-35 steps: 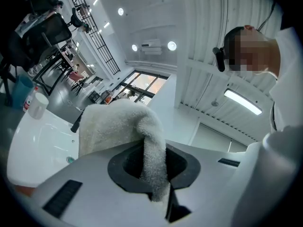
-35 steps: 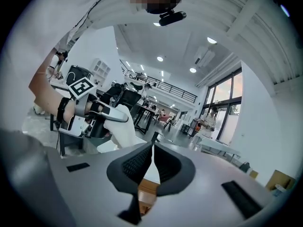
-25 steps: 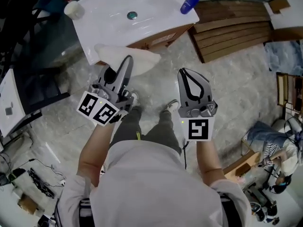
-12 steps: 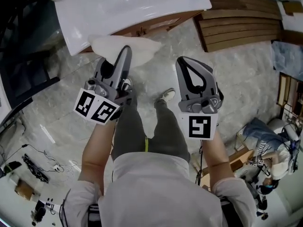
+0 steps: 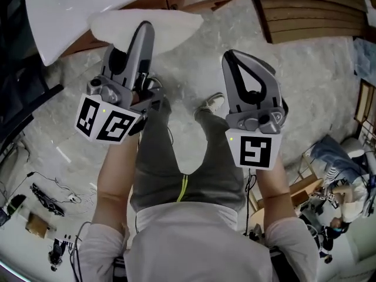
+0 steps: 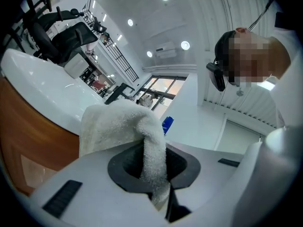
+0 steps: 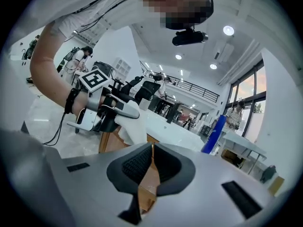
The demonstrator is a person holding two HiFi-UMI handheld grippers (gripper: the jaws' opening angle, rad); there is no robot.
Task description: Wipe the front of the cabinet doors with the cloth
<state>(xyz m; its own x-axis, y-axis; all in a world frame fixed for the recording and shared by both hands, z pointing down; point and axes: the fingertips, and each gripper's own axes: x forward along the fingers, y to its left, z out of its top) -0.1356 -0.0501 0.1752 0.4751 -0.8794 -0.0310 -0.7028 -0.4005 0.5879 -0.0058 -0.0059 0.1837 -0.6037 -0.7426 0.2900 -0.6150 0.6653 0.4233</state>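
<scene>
The cloth (image 6: 124, 126) is pinched in my left tool (image 5: 144, 31). One fold is clamped between the pads and the rest bunches forward, so I judge the loose bulk will meet the wood first. It sits just beside the cabinet door (image 6: 33, 141), under the white basin top (image 5: 59, 13); I cannot confirm contact. My right tool (image 5: 235, 60) is closed on nothing and held off to the side, probably to leave the wiping path free.

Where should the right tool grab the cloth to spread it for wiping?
Probably the loose corner of the cloth fanning out right of the left tool, coming from the right with the right tool open; the left tool pinches only a bunched fold.
</scene>
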